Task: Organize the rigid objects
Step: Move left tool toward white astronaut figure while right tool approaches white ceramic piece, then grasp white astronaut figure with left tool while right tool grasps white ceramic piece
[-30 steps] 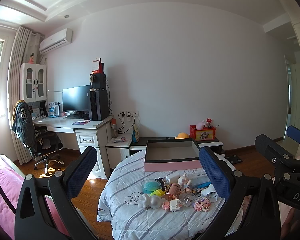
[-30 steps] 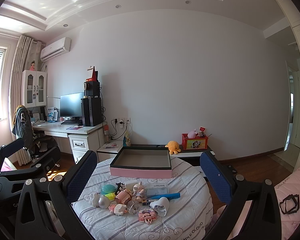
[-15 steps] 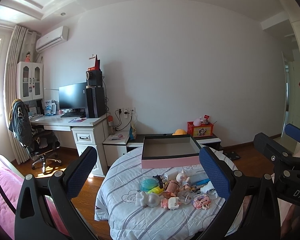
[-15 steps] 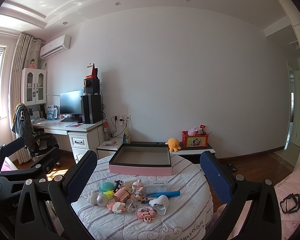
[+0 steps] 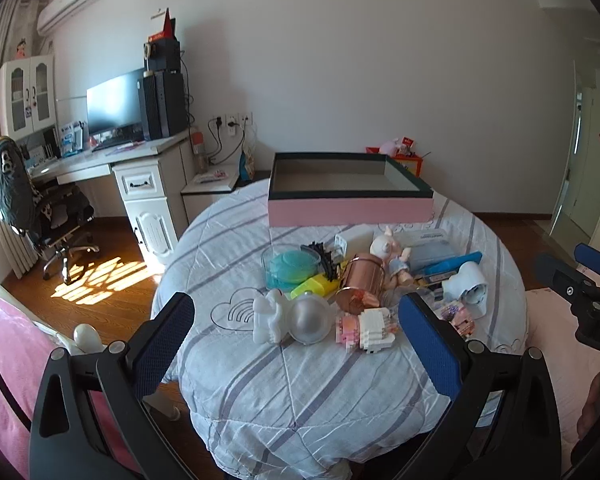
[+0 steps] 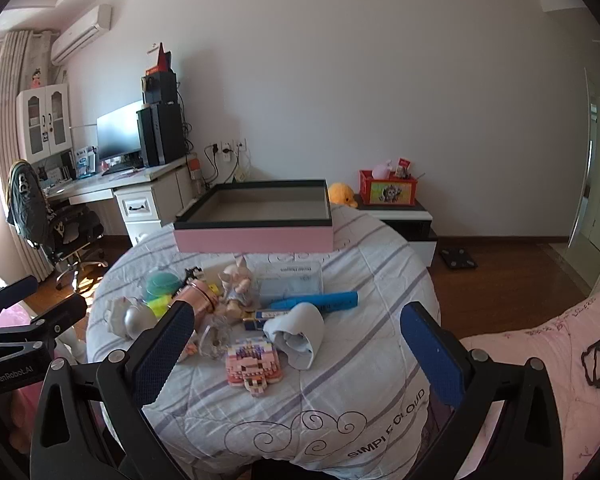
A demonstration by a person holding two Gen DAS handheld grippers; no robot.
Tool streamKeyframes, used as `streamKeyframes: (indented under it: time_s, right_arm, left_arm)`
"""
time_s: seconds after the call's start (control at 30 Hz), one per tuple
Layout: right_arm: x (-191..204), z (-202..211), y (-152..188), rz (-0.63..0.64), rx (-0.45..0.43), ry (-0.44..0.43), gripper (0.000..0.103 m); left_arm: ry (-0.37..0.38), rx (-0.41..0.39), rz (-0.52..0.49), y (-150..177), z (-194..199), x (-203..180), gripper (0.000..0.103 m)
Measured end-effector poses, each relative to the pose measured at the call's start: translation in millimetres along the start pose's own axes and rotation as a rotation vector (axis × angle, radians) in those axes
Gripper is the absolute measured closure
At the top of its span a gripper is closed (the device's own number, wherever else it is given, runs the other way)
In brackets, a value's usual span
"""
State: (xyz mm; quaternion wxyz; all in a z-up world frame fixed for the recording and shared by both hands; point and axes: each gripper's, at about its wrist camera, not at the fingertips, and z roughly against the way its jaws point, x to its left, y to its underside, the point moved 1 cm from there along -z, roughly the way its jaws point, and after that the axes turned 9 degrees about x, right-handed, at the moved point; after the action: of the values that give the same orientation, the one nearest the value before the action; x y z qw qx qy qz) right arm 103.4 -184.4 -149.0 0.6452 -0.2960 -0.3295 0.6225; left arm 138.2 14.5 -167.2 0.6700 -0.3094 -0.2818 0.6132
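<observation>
A pile of small rigid objects lies on a round table covered with a striped quilt [image 5: 308,392]. It includes a white astronaut figure [image 5: 288,318], a copper cup [image 5: 360,284], a pink brick figure [image 6: 252,364], a blue stapler [image 6: 316,301] and a white cup [image 6: 298,336]. A pink open box [image 5: 350,208] stands behind them, also in the right wrist view [image 6: 254,240]. My left gripper [image 5: 296,344] is open and empty over the table's near side. My right gripper [image 6: 296,344] is open and empty above the pink brick figure.
A white desk [image 5: 140,176] with a monitor and an office chair [image 5: 48,216] stand at the left. A low cabinet with a red toy box [image 6: 388,192] stands behind the table. A pink bed [image 6: 548,360] lies at the right. Wooden floor surrounds the table.
Both grippers have tilted down and moved closer to the table; the objects now sit between the open fingers. Nothing on the table has moved.
</observation>
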Motion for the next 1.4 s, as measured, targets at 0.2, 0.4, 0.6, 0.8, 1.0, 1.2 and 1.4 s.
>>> streamKeyframes:
  time_s: [0.2, 0.4, 0.6, 0.8, 1.0, 1.2, 1.4]
  right_arm:
    - [-17, -49, 9, -0.025, 0.109, -0.022, 0.000]
    - [-24, -81, 12, -0.043, 0.163, -0.066, 0.000]
    - [-23, -112, 10, -0.047, 0.204, -0.083, 0.000]
    - [-25, -135, 5, -0.064, 0.233, -0.129, 0.000]
    - [-27, -154, 4, -0.062, 0.263, -0.188, 0.020]
    - [-22, -153, 3, -0.023, 0.246, -0.202, 0.037]
    - [-20, -137, -7, -0.009, 0.193, -0.187, 0.037]
  left_arm:
    - [0.015, 0.120, 0.037, 9, -56, 12, 0.000]
    - [-0.013, 0.175, 0.080, 10, -89, 28, 0.000]
    - [0.037, 0.202, 0.074, 7, -110, 27, 0.000]
    - [0.036, 0.235, 0.064, -4, -133, 24, 0.001]
    - [0.036, 0.222, 0.032, -4, -141, 19, 0.034]
    - [0.062, 0.205, 0.050, -7, -132, 23, 0.034]
    - [0.104, 0.160, 0.047, -22, -114, 22, 0.034]
